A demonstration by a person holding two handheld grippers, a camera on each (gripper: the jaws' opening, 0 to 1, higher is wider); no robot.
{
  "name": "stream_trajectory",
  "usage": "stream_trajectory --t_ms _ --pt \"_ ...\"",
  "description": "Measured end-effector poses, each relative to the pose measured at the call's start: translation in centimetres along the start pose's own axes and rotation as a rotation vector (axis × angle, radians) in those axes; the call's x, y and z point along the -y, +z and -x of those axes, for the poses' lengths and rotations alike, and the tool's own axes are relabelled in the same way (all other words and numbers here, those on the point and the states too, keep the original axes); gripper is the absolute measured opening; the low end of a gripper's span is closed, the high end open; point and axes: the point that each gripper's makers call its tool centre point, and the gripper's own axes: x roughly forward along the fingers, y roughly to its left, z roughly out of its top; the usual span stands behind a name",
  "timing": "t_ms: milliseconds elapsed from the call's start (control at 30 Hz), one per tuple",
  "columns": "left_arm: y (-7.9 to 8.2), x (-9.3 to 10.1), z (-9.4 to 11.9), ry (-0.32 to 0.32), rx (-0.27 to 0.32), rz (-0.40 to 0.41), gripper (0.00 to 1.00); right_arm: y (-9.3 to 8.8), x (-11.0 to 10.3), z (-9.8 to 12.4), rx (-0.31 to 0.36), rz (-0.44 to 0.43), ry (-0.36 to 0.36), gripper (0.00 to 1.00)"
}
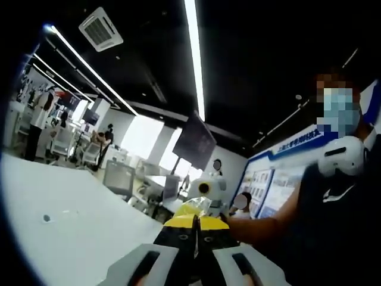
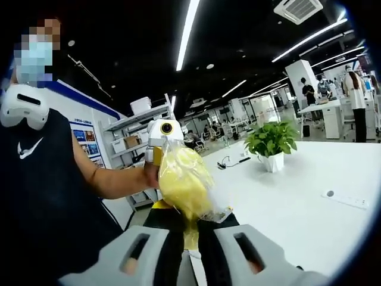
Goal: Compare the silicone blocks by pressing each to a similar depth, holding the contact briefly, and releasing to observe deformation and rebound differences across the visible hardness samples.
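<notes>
A yellow soft lump in a clear plastic bag (image 2: 183,182) hangs in the air between the two grippers, above the white table (image 2: 297,196). My right gripper (image 2: 191,232) is shut on the bag's lower end, with a yellow strip pinched between its dark jaws. The left gripper (image 2: 163,136) meets the bag from the far side. In the left gripper view my left gripper (image 1: 197,225) stands shut, its yellow-tipped jaws against the crumpled bag (image 1: 199,208). Just beyond it is the right gripper (image 1: 208,186). I can see no silicone blocks laid out.
A person in a dark shirt (image 2: 36,179) holds both grippers. A potted plant (image 2: 271,140), a cable (image 2: 229,162) and a white socket strip (image 2: 345,199) are on the table. A small round mark (image 1: 46,218) dots the table top (image 1: 71,220). Shelves (image 2: 137,128) stand behind.
</notes>
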Motion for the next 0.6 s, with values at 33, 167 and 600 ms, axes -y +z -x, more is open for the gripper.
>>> stream_trajectory --t_ms 33,167,600 --pt "0.02 -0.03 -0.02 0.003 0.005 -0.008 0.0 0.01 0.09 0.02 0.001 -0.001 -0.003 0.03" --pt "-0.09 0.08 0.11 -0.003 0.001 -0.024 0.0 -0.06 0.05 -0.07 -0.002 0.009 0.001 0.02" --pt "-0.5 0.14 0.48 0.026 -0.022 -0.064 0.0 -0.41 0.06 -0.33 -0.026 0.03 0.017 0.01"
